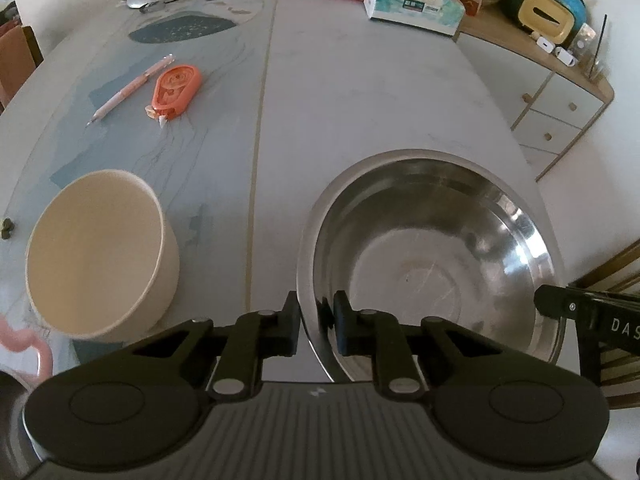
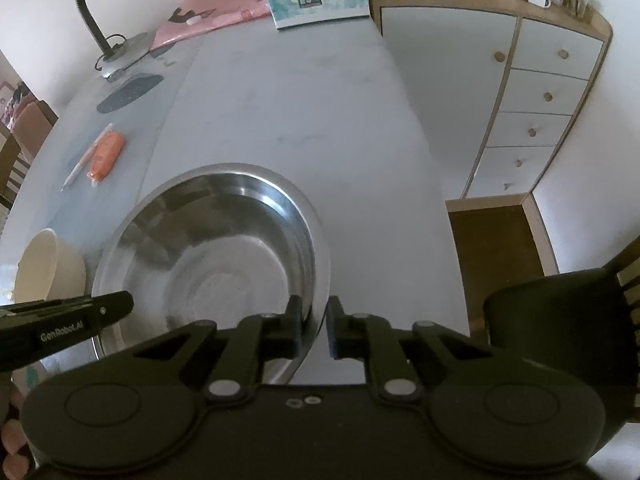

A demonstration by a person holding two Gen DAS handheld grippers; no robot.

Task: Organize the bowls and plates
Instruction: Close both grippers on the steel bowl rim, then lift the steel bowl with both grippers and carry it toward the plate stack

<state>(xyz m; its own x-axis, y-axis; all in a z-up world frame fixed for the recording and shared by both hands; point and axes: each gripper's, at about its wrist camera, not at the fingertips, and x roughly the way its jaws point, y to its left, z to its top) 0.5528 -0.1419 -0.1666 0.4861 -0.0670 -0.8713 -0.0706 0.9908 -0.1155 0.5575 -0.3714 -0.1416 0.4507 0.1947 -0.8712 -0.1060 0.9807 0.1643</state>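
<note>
At the far left of the pale marble-patterned table (image 1: 360, 92), a cream, round paper bowl (image 1: 100, 256) is seen upright and empty, well apart from the grippers. Farther back, a pink pen (image 1: 132, 90) is laid just beside an orange correction-tape dispenser (image 1: 174, 94). To the right of the cream bowl, near the table's front edge, a large, round stainless-steel basin (image 1: 432, 256) is set with nothing inside it. Its near left rim is pinched by the left gripper (image 1: 317, 320), one finger placed outside the wall and one inside. Its near right rim is pinched in the same way by the right gripper (image 2: 315, 320), whose fingers are closed narrowly on the thin metal edge. At the back of the table, a white and teal tissue box (image 1: 414, 4) is seen. Beyond the table's right edge, a white cabinet with wooden trim and round knobs (image 2: 532, 92) is placed against the wall.
</note>
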